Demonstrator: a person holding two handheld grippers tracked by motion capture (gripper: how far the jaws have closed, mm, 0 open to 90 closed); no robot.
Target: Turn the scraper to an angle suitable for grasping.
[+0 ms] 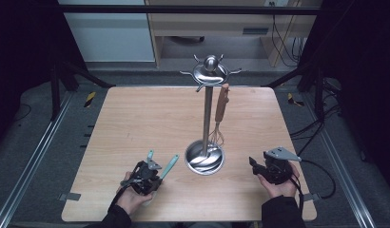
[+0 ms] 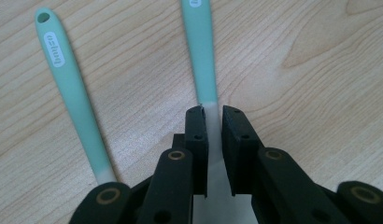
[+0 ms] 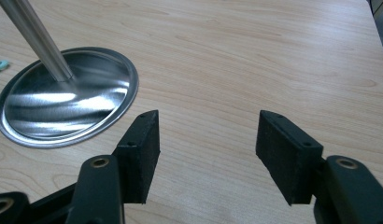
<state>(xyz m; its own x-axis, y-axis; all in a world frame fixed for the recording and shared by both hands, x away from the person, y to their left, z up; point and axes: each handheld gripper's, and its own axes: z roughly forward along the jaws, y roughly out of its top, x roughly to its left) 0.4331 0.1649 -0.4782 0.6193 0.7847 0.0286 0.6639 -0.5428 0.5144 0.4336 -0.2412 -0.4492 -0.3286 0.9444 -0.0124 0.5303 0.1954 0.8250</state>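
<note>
A: What does the left gripper (image 2: 214,116) have?

B: Its jaws are pinched narrow on the pale neck of one mint-green silicone-handled utensil (image 2: 202,56), just where the green handle ends. The handle runs straight ahead of the jaws, lying flat on the light wooden counter (image 2: 311,60). A second mint-green utensil with a hanging hole at its tip (image 2: 68,88) lies just to the gripper's left, close by but apart.

A: And the right gripper (image 3: 206,140)?

B: Jaws spread wide, nothing between them, hovering over bare counter. The round polished base of the steel hanging stand (image 3: 68,100) sits ahead and to its left. In the high view, a wooden-handled wire whisk (image 1: 220,114) hangs from one of the hooks at the stand's crown (image 1: 210,72).

A: So what could go wrong from here?

B: I'd judge the grip itself is the weak spot. The pads hold a thin, smooth neck far from the handle's end, so on lifting the long handle could swing down or twist between the jaws. The neighbouring utensil lies close enough that a sideways drag might knock it. And threading a small hanging hole onto a hook needs a steady tip; a bump against the tall stand could rock it or set the whisk swinging.
</note>
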